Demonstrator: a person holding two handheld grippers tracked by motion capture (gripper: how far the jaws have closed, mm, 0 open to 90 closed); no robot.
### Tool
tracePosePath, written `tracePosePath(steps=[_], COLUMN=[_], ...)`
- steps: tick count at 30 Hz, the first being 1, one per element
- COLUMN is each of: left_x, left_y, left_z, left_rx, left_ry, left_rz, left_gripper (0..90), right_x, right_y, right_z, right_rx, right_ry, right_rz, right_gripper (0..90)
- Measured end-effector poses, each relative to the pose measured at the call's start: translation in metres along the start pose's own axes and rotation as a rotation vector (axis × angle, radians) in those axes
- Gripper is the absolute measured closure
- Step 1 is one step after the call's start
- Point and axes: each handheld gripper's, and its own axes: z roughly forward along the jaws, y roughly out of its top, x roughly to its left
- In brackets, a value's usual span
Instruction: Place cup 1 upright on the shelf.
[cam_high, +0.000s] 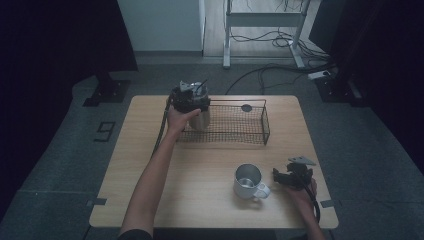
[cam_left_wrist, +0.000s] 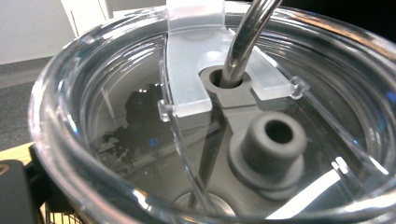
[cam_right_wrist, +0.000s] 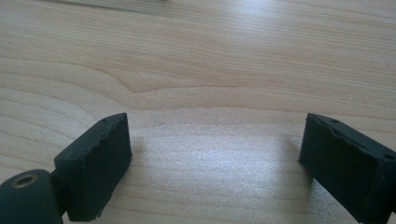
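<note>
Left gripper (cam_high: 191, 102) at wire basket's (cam_high: 250, 140) left end, at steel tumbler (cam_high: 200, 119) standing upright in it, long axis vertical. High view: whether jaws clamp tumbler cannot be told. Left gripper view adds close detail: clear lid (cam_left_wrist: 140, 116), metal straw (cam_left_wrist: 245, 42) rising through grey grommet, leaning up-right. Right gripper (cam_high: 292, 176) rests on counter (cam_high: 200, 175) just right of white mug (cam_high: 248, 181), handle toward it. Right gripper view: jaws spread wide, nothing between, bare wood below.
</note>
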Motion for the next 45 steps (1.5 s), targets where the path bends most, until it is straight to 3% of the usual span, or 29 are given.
tracePosePath(steps=[20, 45], left_x=[-0.002, -0.008], left_y=[-0.02, -0.029], left_z=[0.016, 0.026], left_rx=[0.048, 0.075], left_ry=[0.014, 0.033], left_rz=[0.0, 0.013], left_gripper=[4.0, 3.9], right_x=[0.0, 0.0], right_y=[0.0, 0.0], right_z=[0.0, 0.0], right_rx=[0.0, -0.002], right_ry=[0.0, 0.002], right_rz=[0.0, -0.002], right_gripper=[8.7, 8.9])
